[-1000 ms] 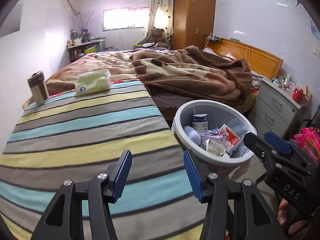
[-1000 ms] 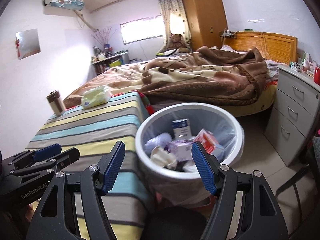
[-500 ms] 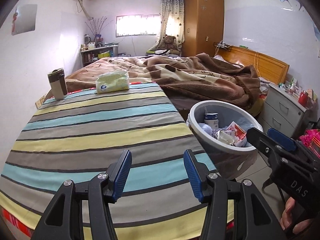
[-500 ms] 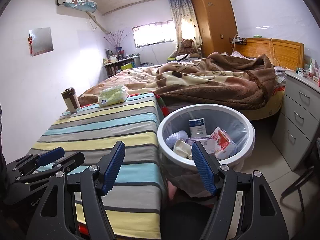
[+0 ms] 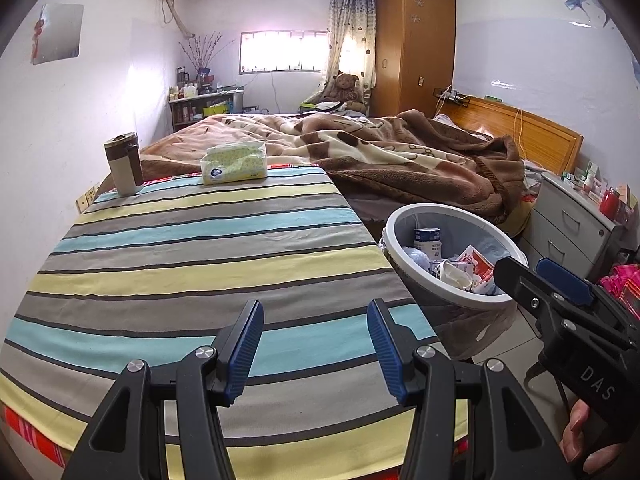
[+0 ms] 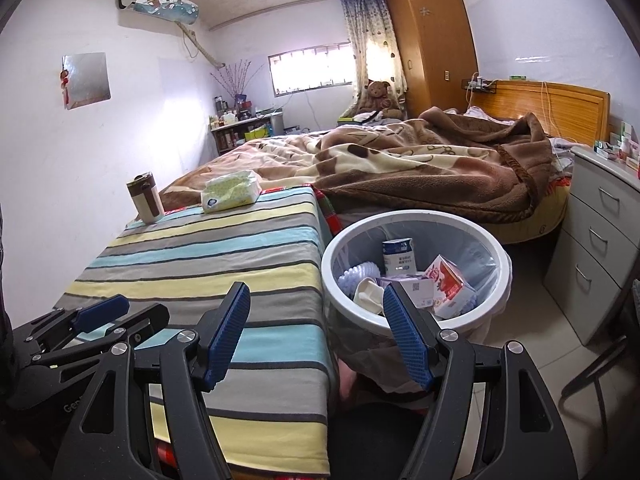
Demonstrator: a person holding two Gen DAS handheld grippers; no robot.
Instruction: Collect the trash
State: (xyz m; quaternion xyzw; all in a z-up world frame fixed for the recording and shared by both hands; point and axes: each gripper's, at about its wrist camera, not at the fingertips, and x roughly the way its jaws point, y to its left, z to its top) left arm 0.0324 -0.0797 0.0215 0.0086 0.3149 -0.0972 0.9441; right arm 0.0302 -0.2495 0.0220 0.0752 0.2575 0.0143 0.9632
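A white-rimmed trash bin [image 5: 460, 295] [image 6: 416, 214] with a clear liner stands on the floor beside the striped table [image 5: 200, 240] [image 6: 208, 248]. Inside it lie a blue-and-white milk carton [image 6: 398, 258] [image 5: 428, 240], a red-and-white carton [image 6: 450, 284] and other wrappers. My left gripper [image 5: 315, 320] hovers open over the near end of the striped cloth, with nothing between its fingers. My right gripper [image 6: 316, 300] is open too, above the gap between the table edge and the bin, and holds nothing. Each gripper shows in the other's view: the right gripper [image 5: 540, 276], the left gripper [image 6: 120, 312].
At the table's far end sit a green tissue pack [image 5: 234, 162] [image 6: 231, 191] and a brown-and-cream tumbler [image 5: 124, 162] [image 6: 145, 197]. Behind is a bed with a brown blanket [image 5: 400, 160]. A grey drawer cabinet [image 6: 600, 248] stands right of the bin, a metal chair frame [image 6: 592, 376] nearer.
Both grippers have drawn back from the bin and table, so the bin looks smaller and more of the striped cloth shows. Neither gripper's jaws have changed.
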